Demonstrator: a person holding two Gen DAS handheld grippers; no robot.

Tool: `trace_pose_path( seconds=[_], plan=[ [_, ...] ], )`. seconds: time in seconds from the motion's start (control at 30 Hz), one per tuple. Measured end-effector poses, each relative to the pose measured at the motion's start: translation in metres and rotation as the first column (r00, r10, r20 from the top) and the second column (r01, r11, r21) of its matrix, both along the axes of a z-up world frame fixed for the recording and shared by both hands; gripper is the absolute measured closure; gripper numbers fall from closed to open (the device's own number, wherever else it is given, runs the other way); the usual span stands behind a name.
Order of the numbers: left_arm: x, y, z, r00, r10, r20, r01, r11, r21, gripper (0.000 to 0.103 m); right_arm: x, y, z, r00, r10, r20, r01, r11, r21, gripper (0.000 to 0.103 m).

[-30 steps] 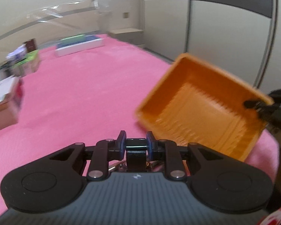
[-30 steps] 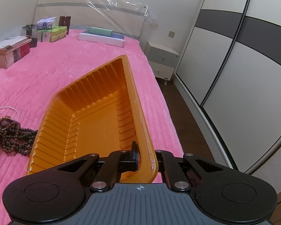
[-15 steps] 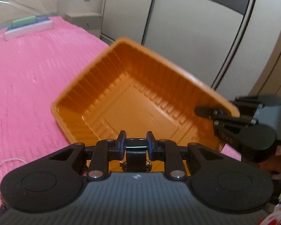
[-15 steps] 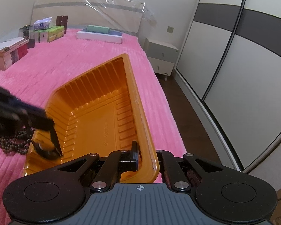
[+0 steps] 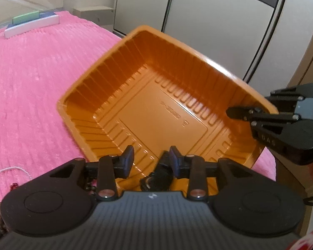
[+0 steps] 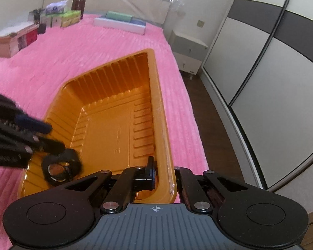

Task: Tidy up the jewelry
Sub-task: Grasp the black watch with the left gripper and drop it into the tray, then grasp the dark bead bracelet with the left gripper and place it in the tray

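Observation:
An orange plastic tray [image 5: 162, 114] [image 6: 114, 133] is tilted up on the pink bedspread. My right gripper [image 6: 163, 177] [image 5: 235, 112] is shut on the tray's near right rim. Over the tray's near left corner my left gripper [image 5: 152, 158] [image 6: 56, 137] has its jaws opening. A black wristwatch [image 6: 60, 167] [image 5: 158, 177] with a metal face lies on the tray floor just under the left fingers, and a bare gap shows between the pads.
Dark bead strings [image 5: 1, 218], a thin silver chain [image 5: 10, 169] and a red bead [image 5: 13, 185] lie left of the tray. Boxes [image 6: 12, 39] and a flat white-and-green case [image 6: 121, 21] stand at the bed's far end. Nightstand [image 6: 187, 48] and wardrobe doors [image 6: 271, 73] are on the right.
My left gripper swung from the bedspread over the tray's corner, then spread its jaws, and the black watch dropped from them onto the tray floor. The right gripper kept its hold on the rim.

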State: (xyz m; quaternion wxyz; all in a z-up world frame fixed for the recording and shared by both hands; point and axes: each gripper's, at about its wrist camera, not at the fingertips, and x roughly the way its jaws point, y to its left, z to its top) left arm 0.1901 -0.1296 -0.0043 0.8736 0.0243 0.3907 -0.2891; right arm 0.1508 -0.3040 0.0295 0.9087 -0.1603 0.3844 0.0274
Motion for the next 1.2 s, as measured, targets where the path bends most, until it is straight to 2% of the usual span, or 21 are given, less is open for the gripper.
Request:
trace_pose_path(
  seconds=[0.2,0.33,0.53,0.63,0.73,1.0,1.1,1.13,1.2],
  plan=[
    [-0.007,0.045,0.013,0.994,0.103,0.041,-0.103,0.995,-0.004,0.065,0.003,0.004,-0.002,0.998,0.028,-0.052,-0.030,0.998,-0.048,0.100],
    [-0.021,0.090,0.011,0.973,0.222,0.059,-0.223,0.975,0.018,0.063,0.006,0.009,-0.004,0.997,0.032,-0.069,-0.036,0.997,-0.065,0.100],
    [-0.051,0.162,-0.001,0.918,0.386,0.089,-0.394,0.914,0.095,0.060,0.002,0.014,-0.005,0.996,0.034,-0.079,-0.041,0.995,-0.088,0.100],
    [-0.064,0.189,-0.013,0.890,0.448,0.087,-0.456,0.880,0.135,0.059,0.001,0.016,-0.005,0.996,0.037,-0.086,-0.046,0.994,-0.102,0.100],
    [-0.073,0.207,-0.024,0.872,0.484,0.068,-0.489,0.862,0.136,0.059,0.000,0.017,-0.005,0.995,0.040,-0.093,-0.050,0.992,-0.112,0.100],
    [-0.072,0.204,-0.043,0.887,0.456,0.079,-0.462,0.876,0.137,0.059,-0.002,0.022,-0.007,0.994,0.037,-0.100,-0.050,0.990,-0.129,0.100],
    [-0.069,0.197,-0.044,0.898,0.430,0.090,-0.438,0.892,0.115,0.061,-0.001,0.022,-0.006,0.994,0.036,-0.100,-0.049,0.990,-0.131,0.100],
    [-0.068,0.194,-0.044,0.902,0.421,0.097,-0.430,0.895,0.117,0.067,-0.001,0.022,-0.007,0.994,0.037,-0.100,-0.050,0.990,-0.132,0.100],
    [-0.064,0.186,-0.046,0.910,0.401,0.107,-0.413,0.901,0.129,0.071,0.000,0.021,-0.007,0.994,0.036,-0.099,-0.049,0.990,-0.134,0.100]
  ],
)
